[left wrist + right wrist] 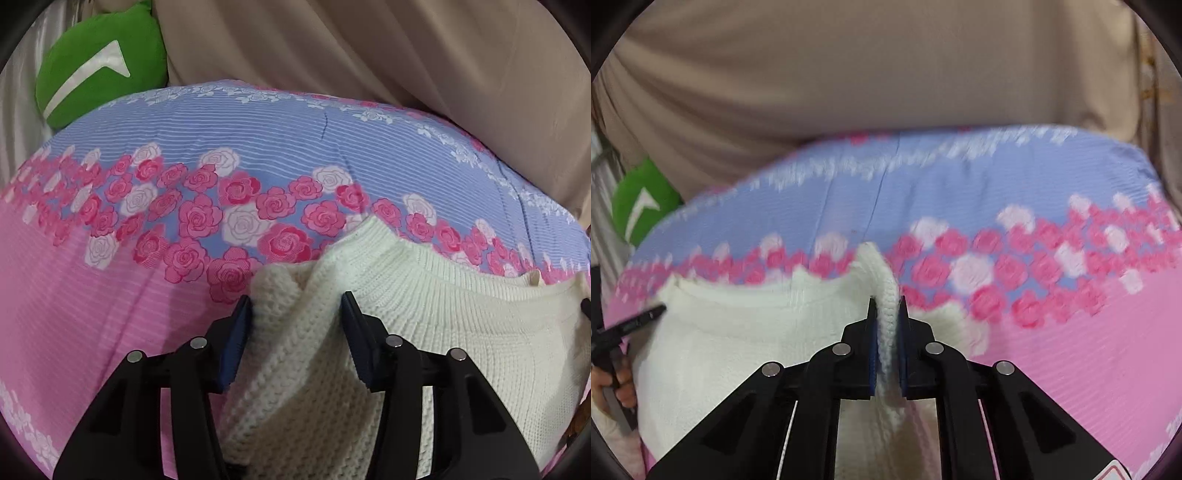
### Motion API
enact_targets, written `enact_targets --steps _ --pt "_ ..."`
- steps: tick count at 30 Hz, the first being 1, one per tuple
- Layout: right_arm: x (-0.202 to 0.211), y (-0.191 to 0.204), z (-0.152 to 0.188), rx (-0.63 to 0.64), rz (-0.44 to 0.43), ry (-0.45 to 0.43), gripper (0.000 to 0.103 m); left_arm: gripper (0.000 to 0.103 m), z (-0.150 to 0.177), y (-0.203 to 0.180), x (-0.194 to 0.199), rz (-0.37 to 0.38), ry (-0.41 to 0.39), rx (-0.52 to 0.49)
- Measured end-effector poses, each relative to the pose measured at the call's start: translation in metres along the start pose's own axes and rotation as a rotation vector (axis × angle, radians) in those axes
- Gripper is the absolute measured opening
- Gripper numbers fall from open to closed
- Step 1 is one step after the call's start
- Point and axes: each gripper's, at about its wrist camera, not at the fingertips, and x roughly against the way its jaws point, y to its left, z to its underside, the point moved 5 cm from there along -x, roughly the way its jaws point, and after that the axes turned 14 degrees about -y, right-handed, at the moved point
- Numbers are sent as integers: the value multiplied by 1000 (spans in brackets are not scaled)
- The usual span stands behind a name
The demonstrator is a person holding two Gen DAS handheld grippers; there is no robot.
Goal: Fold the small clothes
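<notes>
A cream knitted sweater (461,332) is held at its two shoulders over a rose-printed bedspread (110,302), neckline away from the cameras and body hanging down towards them. In the right wrist view, the right gripper (887,306) is seen clamped tight on a narrow ridge of knit at one shoulder, the fingers (871,332) drawn almost together with only the pinched fold between them. In the left wrist view, the left gripper (297,301) is set around a thicker bunch of knit at the other shoulder; its fingers (238,332) stand well apart, and the wool fills the gap between them, apparently pressed from both sides.

The ribbed collar (436,280) is stretched between the two grips, so the long axis of the garment is judged to run crosswise, from one hand to the other, with each gripper at its own end. The next fold is likely to turn on that line being kept level and taut.

Beyond the sweater, the band of pink roses gives way to blue stripes. A green cushion (99,62) is seen at the far left edge of the bed, and a beige curtain (369,55) is hung behind.
</notes>
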Motion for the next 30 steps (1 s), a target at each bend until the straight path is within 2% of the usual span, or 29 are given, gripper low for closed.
enact_targets --steps 1,2,5,6,8,11,13,16,19,21,23,25,28,30 --pt "-7 -11 5 -23 20 34 7 48 1 1 0 4 -1 3" --pt "-24 -25 20 -65 35 107 7 48 1 2 -2 6 -1 4" --pt "-25 -33 20 -127 -14 117 8 52 2 2 -3 -1 -3 -1" --pt "-20 -32 16 -128 -17 102 9 52 2 0 -1 -4 -4 0" --pt "-4 -28 11 -142 -3 58 19 52 1 -1 5 -7 -16 5" --pt "38 -2 0 -71 6 -54 23 50 -2 -8 33 -17 -74 -21" --pt "65 33 3 2 -63 -79 23 50 -1 -20 65 -7 -127 -56" --pt "86 96 31 109 -224 -37 23 51 13 -51 108 88 -158 -97" --pt "95 155 78 201 -378 44 23 51 39 -82 124 151 -139 -158" --pt "96 179 107 251 -441 94 23 51 62 -95 123 174 -95 -193" --pt "92 179 123 284 -412 109 16 51 79 -93 115 139 -57 -218" --pt "94 153 124 256 -346 99 13 52 87 -78 114 81 -55 -223" --pt "106 79 115 132 -205 78 10 53 92 -34 121 -5 -53 -185" --pt "115 25 116 57 -86 79 5 52 98 -9 128 -3 -45 -155"
